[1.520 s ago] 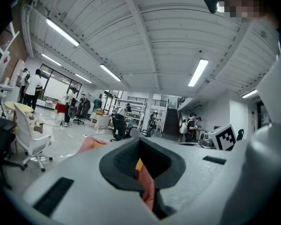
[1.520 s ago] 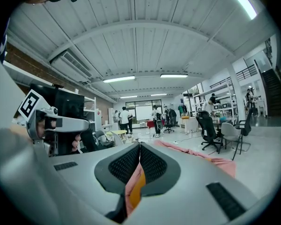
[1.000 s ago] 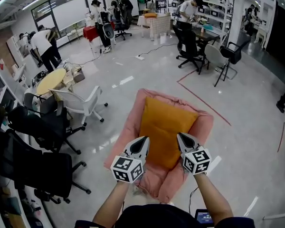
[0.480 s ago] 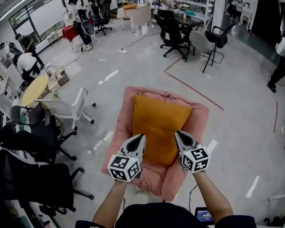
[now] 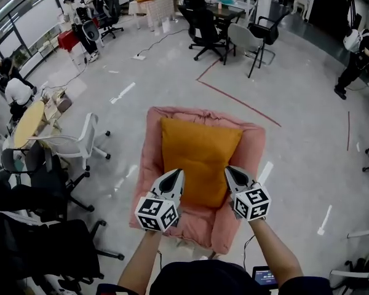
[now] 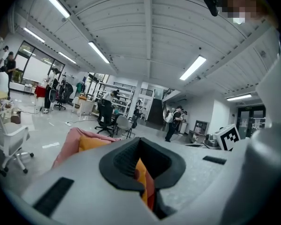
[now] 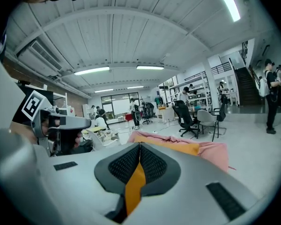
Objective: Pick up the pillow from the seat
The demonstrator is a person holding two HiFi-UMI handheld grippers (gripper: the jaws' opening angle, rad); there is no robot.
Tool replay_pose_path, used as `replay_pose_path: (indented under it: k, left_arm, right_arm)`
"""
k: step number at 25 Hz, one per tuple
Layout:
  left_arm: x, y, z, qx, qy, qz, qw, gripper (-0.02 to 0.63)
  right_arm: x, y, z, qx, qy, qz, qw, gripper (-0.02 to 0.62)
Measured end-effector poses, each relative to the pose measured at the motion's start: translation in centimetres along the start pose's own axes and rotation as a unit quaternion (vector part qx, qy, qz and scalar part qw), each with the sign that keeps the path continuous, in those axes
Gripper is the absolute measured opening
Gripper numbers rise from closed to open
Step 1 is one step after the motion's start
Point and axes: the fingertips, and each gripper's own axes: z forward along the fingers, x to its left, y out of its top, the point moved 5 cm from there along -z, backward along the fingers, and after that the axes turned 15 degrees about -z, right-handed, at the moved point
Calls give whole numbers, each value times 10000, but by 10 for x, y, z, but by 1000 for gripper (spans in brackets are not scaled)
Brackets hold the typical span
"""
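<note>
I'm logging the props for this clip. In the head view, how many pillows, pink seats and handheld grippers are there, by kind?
orange pillow: 1
pink seat: 1
grippers: 2 (left gripper, right gripper, both shut)
Total: 4

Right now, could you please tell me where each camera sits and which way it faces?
Head view: on the person's head, facing steeply down at the orange pillow on the pink seat; forearms, left gripper and right gripper show.
Left gripper view: rides the left gripper, facing along its shut jaws over the seat; the right gripper's marker cube shows.
Right gripper view: rides the right gripper, likewise, jaws shut; the left gripper's marker cube shows.
Shared: all see pillow and seat.
</note>
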Motion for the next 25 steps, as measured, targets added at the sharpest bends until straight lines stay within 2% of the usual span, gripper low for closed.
replay_pose_path:
  k: [6, 13, 22, 25]
  left_arm:
    - [21, -4, 13, 215, -100, -28, 9997, 3]
    - [42, -22, 32, 639, -451, -55, 9969, 5]
    - [72, -37, 58, 1011, -601, -237, 9928, 5]
    - [80, -42, 62, 1072, -575, -301, 9921, 6]
  right_arm:
    - [-2, -15, 8, 168, -160, 179, 9996, 18]
    - [-4, -39, 21, 326, -312, 401, 9982, 18]
    - [2, -58, 45, 484, -206, 532, 9972, 25]
    - [2, -67, 50, 603, -228, 583, 9962, 46]
